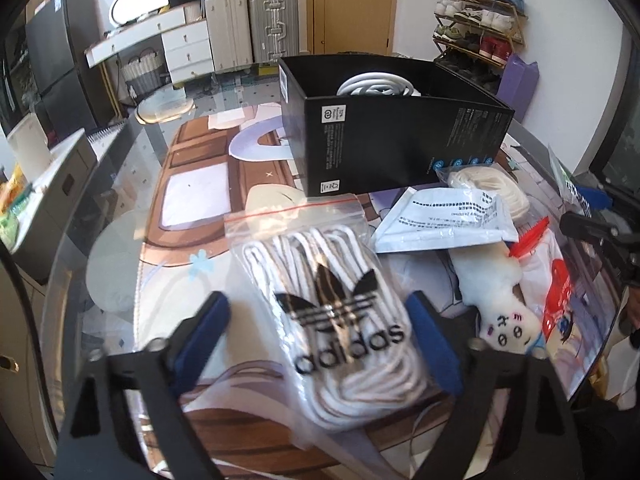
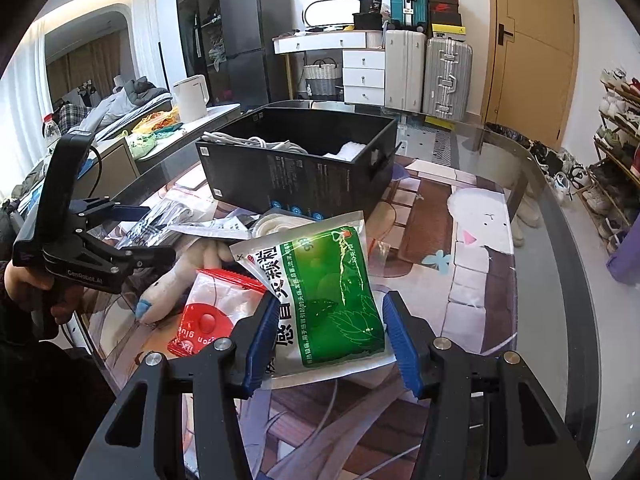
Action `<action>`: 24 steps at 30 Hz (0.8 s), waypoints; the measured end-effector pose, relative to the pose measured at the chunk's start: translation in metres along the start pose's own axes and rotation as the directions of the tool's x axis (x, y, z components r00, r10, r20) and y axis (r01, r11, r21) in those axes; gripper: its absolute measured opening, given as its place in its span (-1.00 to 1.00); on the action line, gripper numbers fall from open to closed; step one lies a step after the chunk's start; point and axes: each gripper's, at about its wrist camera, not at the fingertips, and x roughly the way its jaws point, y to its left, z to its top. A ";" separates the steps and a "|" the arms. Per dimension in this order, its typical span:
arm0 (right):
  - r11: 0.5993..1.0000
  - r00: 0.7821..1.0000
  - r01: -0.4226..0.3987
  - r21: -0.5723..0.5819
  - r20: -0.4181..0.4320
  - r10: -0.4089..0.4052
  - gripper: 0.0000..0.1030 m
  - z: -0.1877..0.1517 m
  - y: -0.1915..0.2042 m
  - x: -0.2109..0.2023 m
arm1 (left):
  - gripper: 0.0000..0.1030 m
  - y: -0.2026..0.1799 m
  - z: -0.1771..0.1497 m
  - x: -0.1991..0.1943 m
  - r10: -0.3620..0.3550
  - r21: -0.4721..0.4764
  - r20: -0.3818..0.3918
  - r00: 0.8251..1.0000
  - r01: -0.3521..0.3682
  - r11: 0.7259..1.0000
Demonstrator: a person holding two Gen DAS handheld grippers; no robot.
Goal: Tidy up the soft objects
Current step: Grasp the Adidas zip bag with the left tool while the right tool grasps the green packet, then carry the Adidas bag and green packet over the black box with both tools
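In the left wrist view my left gripper (image 1: 316, 320) is open, its blue pads either side of a clear zip bag of white laces with an adidas logo (image 1: 336, 320); I cannot tell if the pads touch it. In the right wrist view my right gripper (image 2: 330, 332) stands open around a green and silver medicine pouch (image 2: 320, 296) that rests tilted on the pile. A black box (image 1: 392, 128) behind the pile holds a white coiled cable (image 1: 376, 86). A white plush doll (image 1: 496, 300) and a red-printed zip bag (image 2: 208, 312) lie between the grippers.
A white printed pouch (image 1: 444, 220) and a bag of cream cord (image 1: 492, 184) lie in front of the box. The glass table's curved edge (image 2: 560, 216) runs along the right. The left gripper's body (image 2: 80, 240) shows at the left of the right wrist view.
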 end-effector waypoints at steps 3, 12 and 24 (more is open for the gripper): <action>1.000 1.000 0.001 -0.006 0.000 -0.001 0.05 0.002 0.001 0.000 | 0.09 0.000 -0.001 -0.005 -0.009 0.012 0.017 1.000 0.009 1.000; 1.000 1.000 0.000 -0.021 0.016 0.000 0.05 0.006 0.005 -0.006 | -0.17 0.016 -0.002 -0.020 -0.031 -0.038 0.047 0.998 0.033 0.999; 1.000 1.000 0.016 -0.019 0.015 -0.016 0.05 0.021 0.005 -0.011 | -0.17 0.034 0.014 -0.065 -0.084 -0.138 0.196 0.977 0.112 0.984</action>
